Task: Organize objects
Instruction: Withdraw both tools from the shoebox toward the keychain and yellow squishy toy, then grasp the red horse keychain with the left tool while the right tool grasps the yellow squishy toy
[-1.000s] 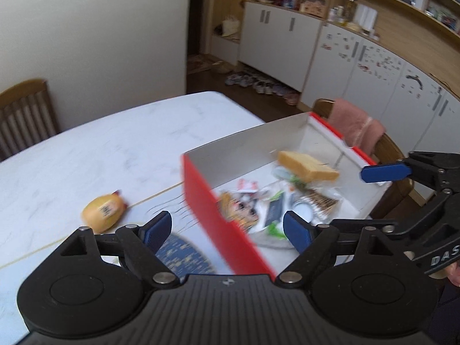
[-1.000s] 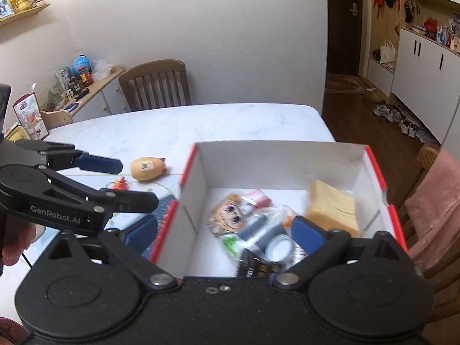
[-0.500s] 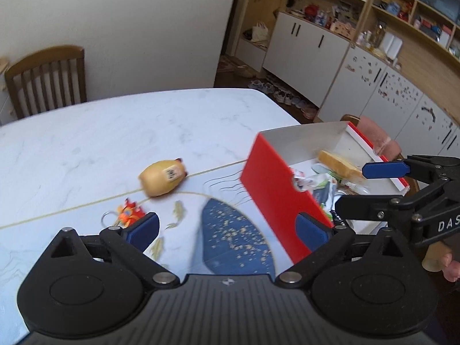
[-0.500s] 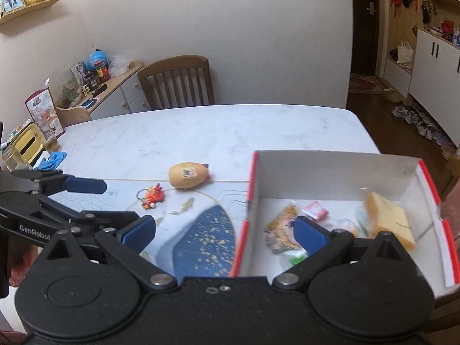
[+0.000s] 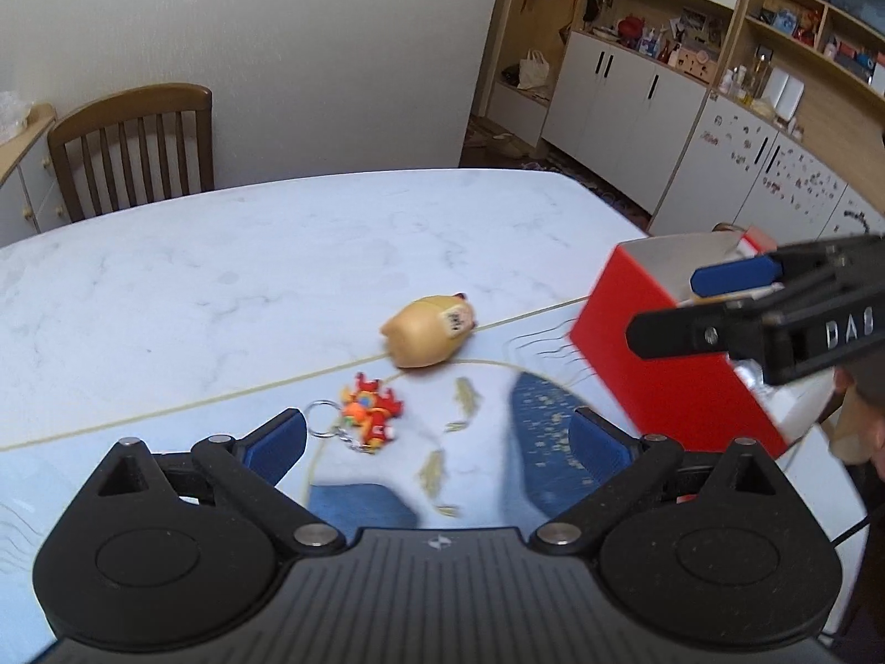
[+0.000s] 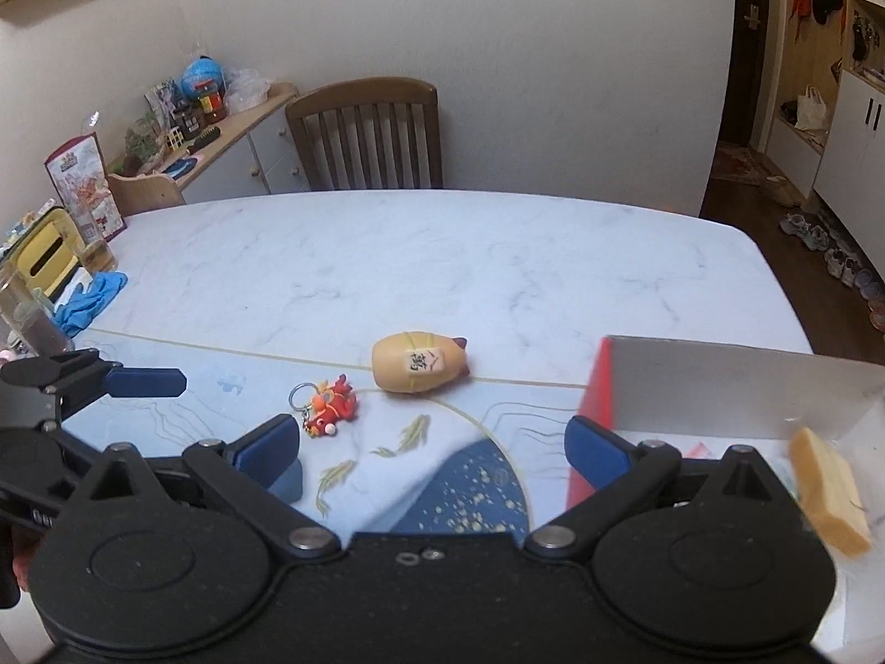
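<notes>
Left gripper (image 5: 437, 442), right gripper (image 6: 431, 448): fingers spread, empty.

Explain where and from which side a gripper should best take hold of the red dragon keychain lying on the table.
Probably grip the red dragon keychain across its chunky figure body, coming straight down from above. It lies flat on the table, so a side approach would scrape; its thin metal ring looks too slight to pinch.

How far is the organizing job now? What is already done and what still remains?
Done: the red box already holds a yellow sponge. In hand: nothing; the left gripper and right gripper are both open and empty. Left: the tan figurine and the red keychain lie on the table outside the box.
</notes>
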### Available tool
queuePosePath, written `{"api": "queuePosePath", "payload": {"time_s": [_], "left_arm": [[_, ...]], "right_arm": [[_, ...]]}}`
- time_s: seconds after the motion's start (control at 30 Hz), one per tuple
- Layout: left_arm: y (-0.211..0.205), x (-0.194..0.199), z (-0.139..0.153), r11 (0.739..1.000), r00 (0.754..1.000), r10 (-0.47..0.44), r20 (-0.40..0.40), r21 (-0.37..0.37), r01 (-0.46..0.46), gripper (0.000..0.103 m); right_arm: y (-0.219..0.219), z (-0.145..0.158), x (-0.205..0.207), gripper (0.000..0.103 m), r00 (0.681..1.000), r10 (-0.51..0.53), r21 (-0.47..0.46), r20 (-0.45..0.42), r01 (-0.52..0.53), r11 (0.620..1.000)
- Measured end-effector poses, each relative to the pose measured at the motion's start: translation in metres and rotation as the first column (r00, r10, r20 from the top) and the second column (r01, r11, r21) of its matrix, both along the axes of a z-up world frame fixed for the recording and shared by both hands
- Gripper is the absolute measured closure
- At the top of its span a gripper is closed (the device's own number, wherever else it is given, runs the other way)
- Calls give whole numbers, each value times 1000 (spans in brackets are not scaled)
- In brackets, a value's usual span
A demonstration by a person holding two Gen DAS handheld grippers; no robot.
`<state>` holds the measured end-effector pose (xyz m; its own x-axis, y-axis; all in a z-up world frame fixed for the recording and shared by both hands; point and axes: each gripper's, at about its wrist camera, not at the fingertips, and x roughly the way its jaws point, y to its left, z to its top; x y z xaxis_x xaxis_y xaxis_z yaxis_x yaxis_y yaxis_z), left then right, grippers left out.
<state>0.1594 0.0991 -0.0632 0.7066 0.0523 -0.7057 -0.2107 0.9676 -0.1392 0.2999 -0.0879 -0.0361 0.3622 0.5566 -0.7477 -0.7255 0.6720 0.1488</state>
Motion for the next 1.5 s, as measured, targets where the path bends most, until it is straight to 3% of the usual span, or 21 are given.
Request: {"api": "queuePosePath", "payload": {"time_s": [0.23,0.37,0.97,1.13,1.27,1.5], "left_arm": [[19,16,-29,999,999,25,-31,47,-24,2],[23,25,-43,999,999,37,-24,38,-36,2],[4,57,-84,989,998,62,7,132,-62,4],[5,62,-90,988,998,68,0,137,-67,13],[5,65,-96,989,998,66,-19,132,-63,34],[4,66,-102,989,998,68,-19,135,-65,47]], "right_arm": [[36,-20,13,1,1000,16,-51,16,-15,999],[51,-34,24,1,1000,12,-69,5,-12,998],[85,-81,62,5,1000,8,-116,-21,-10,993],[89,-87,65,6,999,30,-112,-33,-34,993],[94,-91,66,7,998,37,-111,-42,-42,993],[101,-97,70,11,998,48,-115,-51,-54,992]]}}
